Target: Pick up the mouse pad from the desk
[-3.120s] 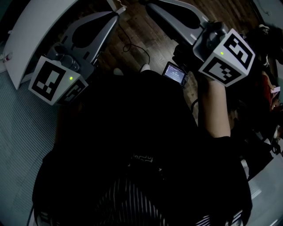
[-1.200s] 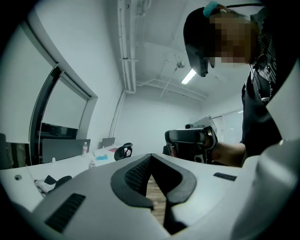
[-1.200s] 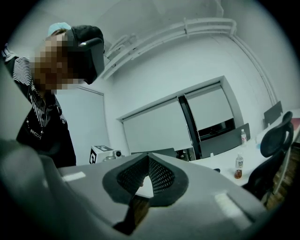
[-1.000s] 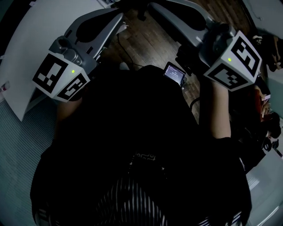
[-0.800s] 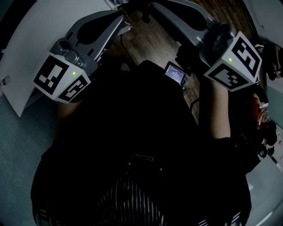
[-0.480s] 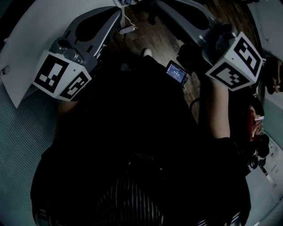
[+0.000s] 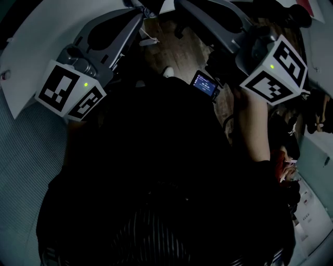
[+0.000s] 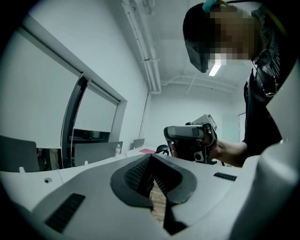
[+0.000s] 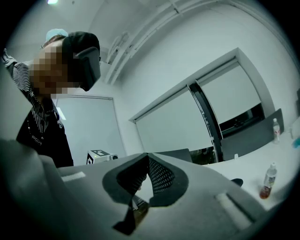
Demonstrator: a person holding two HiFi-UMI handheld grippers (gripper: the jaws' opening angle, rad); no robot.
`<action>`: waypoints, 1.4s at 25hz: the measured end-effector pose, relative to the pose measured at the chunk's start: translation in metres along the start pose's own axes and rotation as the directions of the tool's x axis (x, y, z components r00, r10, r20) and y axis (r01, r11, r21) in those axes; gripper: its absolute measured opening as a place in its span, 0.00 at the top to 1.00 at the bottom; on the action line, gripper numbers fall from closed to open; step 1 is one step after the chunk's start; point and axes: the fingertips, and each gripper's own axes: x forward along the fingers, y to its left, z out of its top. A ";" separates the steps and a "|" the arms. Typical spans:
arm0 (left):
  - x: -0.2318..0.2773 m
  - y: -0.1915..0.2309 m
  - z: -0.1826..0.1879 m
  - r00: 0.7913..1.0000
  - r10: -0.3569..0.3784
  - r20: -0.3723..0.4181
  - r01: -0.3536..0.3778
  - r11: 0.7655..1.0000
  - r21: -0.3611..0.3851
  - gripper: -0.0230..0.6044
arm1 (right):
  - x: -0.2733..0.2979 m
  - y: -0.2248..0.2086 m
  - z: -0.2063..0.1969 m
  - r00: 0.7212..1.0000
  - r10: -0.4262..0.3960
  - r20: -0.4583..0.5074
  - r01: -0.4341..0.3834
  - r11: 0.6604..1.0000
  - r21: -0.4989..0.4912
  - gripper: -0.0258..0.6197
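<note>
No mouse pad shows in any view. In the head view my left gripper (image 7: 136,16) and right gripper (image 7: 182,5) are held out level in front of the person's dark torso, above a wooden floor (image 7: 171,49). Both are shut with nothing between their pads. The left gripper view has the closed left gripper (image 8: 151,157) with the right gripper's body (image 8: 190,139) and its hand beyond it. The right gripper view has the closed right gripper (image 9: 147,157) with the left gripper's marker cube (image 9: 98,155) behind it.
A white desk (image 7: 36,36) curves along the upper left in the head view. In the right gripper view a white desk (image 9: 281,164) carries a small bottle (image 9: 268,180), a small dark object (image 9: 236,182) and another bottle (image 9: 275,127). A small lit screen (image 7: 204,84) hangs at the person's front.
The whole head view has swung: the white desk at the left has shifted and floor clutter at the top has moved. Both grippers stay shut and keep their place before the torso.
</note>
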 end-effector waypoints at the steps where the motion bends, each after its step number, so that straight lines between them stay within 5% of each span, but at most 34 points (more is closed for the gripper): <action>1: 0.008 0.001 0.000 1.000 0.009 -0.007 -0.009 1.000 -0.002 0.95 | -0.003 -0.009 0.003 1.000 0.011 0.000 -0.011 1.000 0.004 0.95; 8: 0.038 0.014 -0.010 0.993 0.103 -0.059 -0.104 0.994 -0.020 0.95 | -0.014 -0.050 0.000 0.996 0.091 0.007 -0.092 0.994 0.061 0.95; 17: 0.058 0.010 -0.023 0.980 0.137 -0.144 -0.139 0.990 -0.007 0.95 | -0.040 -0.092 -0.010 0.993 0.112 0.030 -0.115 0.985 0.126 0.95; 26: 0.079 0.033 -0.012 0.990 0.064 -0.124 -0.065 0.998 -0.011 0.95 | -0.033 -0.106 0.004 0.998 0.041 0.048 -0.047 0.991 0.125 0.95; 35: 0.099 0.107 -0.008 0.991 -0.098 -0.088 0.098 0.995 0.002 0.95 | 0.000 -0.148 0.022 0.982 -0.168 0.081 0.164 0.985 0.062 0.95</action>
